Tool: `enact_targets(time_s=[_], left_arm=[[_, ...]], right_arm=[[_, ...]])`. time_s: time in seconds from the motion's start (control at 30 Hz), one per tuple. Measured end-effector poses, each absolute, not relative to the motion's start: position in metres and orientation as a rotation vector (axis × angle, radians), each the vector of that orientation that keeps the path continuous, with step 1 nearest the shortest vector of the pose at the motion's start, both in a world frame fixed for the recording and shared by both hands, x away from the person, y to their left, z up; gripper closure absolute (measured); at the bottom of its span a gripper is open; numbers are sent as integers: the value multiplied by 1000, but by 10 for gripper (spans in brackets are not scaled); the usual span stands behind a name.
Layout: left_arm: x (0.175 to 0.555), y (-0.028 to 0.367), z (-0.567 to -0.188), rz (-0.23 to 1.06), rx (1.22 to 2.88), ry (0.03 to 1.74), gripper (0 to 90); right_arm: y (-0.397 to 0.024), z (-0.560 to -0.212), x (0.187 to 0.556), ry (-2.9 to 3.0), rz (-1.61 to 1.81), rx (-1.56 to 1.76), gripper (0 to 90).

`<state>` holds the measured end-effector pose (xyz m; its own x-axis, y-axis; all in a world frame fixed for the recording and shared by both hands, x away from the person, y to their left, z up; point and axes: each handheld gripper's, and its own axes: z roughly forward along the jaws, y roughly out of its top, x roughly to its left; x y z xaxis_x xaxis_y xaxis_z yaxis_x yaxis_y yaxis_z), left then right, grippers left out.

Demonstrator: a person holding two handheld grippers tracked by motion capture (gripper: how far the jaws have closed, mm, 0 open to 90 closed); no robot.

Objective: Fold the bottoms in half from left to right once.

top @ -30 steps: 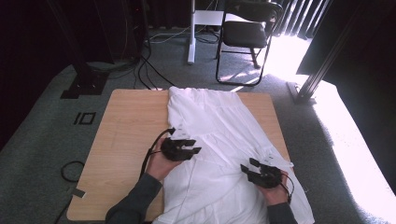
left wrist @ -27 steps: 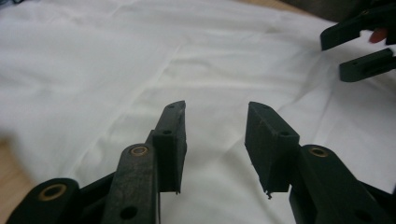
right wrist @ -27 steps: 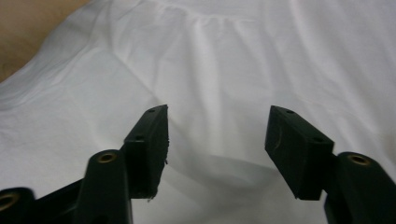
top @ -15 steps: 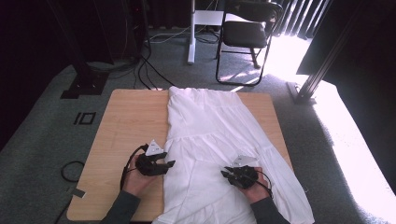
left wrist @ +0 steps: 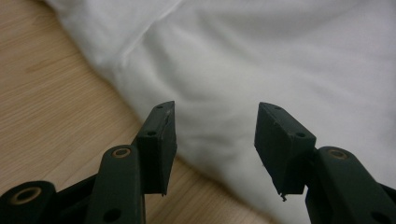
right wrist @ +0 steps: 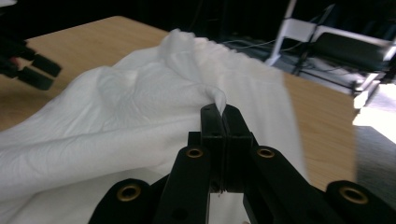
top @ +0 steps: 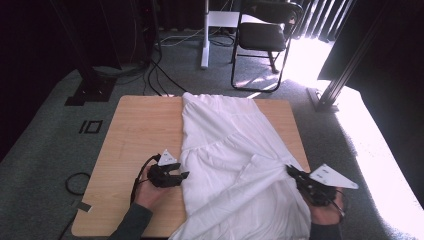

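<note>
A white garment point(top: 235, 150) lies lengthwise down the middle of the wooden table point(top: 135, 130), its near end hanging over the front edge. My left gripper point(top: 181, 175) stands open at the garment's left edge, jaws apart just above the cloth point(left wrist: 280, 60) and holding nothing. My right gripper point(top: 291, 171) is at the garment's right side, shut on a pinched fold of the white cloth point(right wrist: 218, 100), which it lifts into a ridge. The left gripper point(right wrist: 35, 70) also shows far off in the right gripper view.
A black folding chair point(top: 265, 35) and a white stand leg point(top: 205, 30) sit beyond the table's far edge. Cables point(top: 155, 75) run across the carpet. A black frame post point(top: 345, 75) rises at the right. Bare wood lies left of the garment.
Both grippers pulled back toward the near edge, then apart. The right gripper moved out to the garment's right side, holding a fold of cloth. The left gripper stays open by the left edge.
</note>
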<state>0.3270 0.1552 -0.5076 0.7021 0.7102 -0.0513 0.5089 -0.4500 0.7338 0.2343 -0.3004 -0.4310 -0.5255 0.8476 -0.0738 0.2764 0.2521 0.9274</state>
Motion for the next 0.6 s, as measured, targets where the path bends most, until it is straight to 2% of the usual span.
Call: enact_targets(time_s=[0.13, 0.27, 0.37, 0.4, 0.5, 0.6], left_arm=[[328, 156, -508, 346, 2155, 928, 497], [327, 155, -509, 351, 2168, 922, 492], [328, 152, -510, 352, 2175, 919, 492], [328, 151, -511, 354, 2178, 922, 492], [328, 148, -513, 350, 2185, 918, 491], [328, 145, -515, 346, 2192, 912, 490]], right_arm=[[-333, -440, 219, 1867, 1180, 1114, 899], [-360, -479, 219, 1921, 1159, 1263, 875], [-365, -506, 224, 1966, 1049, 1374, 629], [-364, -511, 226, 1952, 1004, 1398, 579], [-356, -511, 230, 1943, 1028, 1382, 498], [-341, -504, 240, 1955, 1065, 1327, 458]])
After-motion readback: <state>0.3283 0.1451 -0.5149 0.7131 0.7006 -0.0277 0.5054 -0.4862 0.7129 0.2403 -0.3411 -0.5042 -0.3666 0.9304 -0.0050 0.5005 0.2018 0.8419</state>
